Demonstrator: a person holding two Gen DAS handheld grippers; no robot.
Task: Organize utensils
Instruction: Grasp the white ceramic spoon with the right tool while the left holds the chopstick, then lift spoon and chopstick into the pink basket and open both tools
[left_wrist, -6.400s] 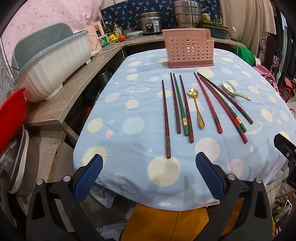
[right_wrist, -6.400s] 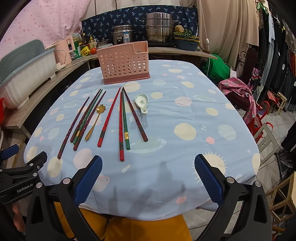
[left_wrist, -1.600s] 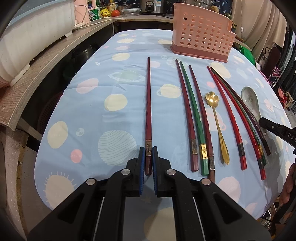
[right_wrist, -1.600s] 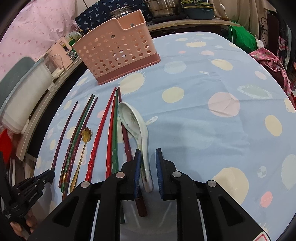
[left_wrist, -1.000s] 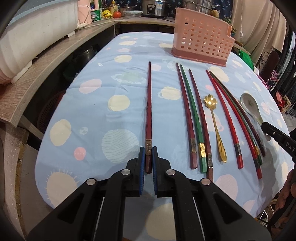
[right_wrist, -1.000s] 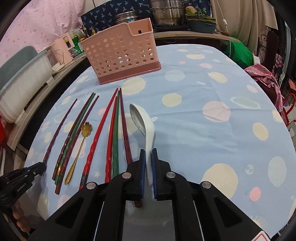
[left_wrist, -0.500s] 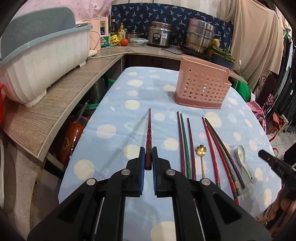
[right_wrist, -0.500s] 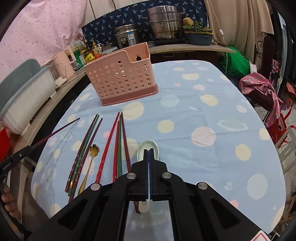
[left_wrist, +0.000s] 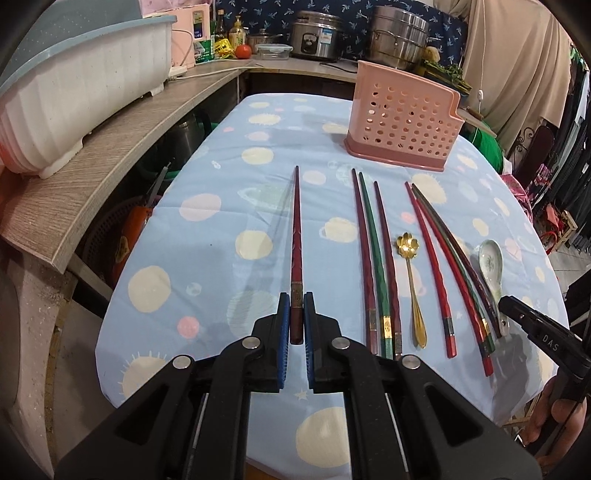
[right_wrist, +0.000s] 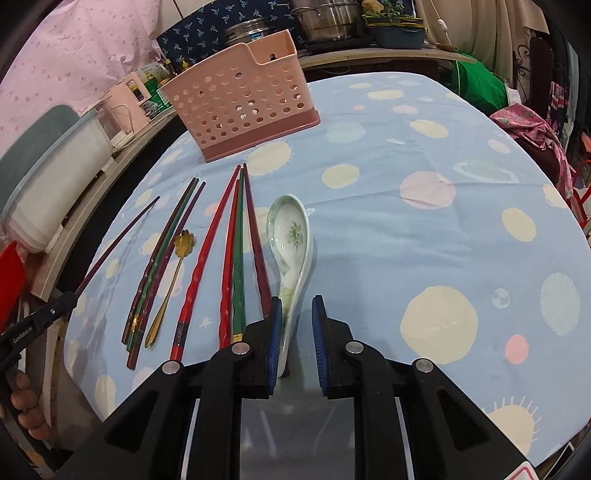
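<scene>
We count eight chopsticks, two spoons and one holder. Our left tool (left_wrist: 296, 320) pinches the thick end of a dark red chopstick (left_wrist: 295, 236), its shaft running straight ahead of the tool above the tabletop (left_wrist: 229, 206). To that tool's right lie a group of three chopsticks (left_wrist: 373, 258), then a gold spoon (left_wrist: 410, 280), then a group of four chopsticks (left_wrist: 450, 273); their colours are red, dark red and green.

Our right tool (right_wrist: 296, 317) has its jaws slightly spread around the handle of a white ceramic spoon (right_wrist: 291, 240); the handle leans on the left pad (right_wrist: 275, 328) and stands clear of the right one. The bowl points ahead of the tool, and the four chopsticks lie just to its left.

Half a second ago this tool was pressed shut on the spoon and held it aloft; now the jaws have parted and the spoon sits low over the cloth. The left tool has dropped nearer the tabletop too.

The pink perforated holder (right_wrist: 240, 110) stands well ahead of both tools; its inside cannot be seen.
</scene>
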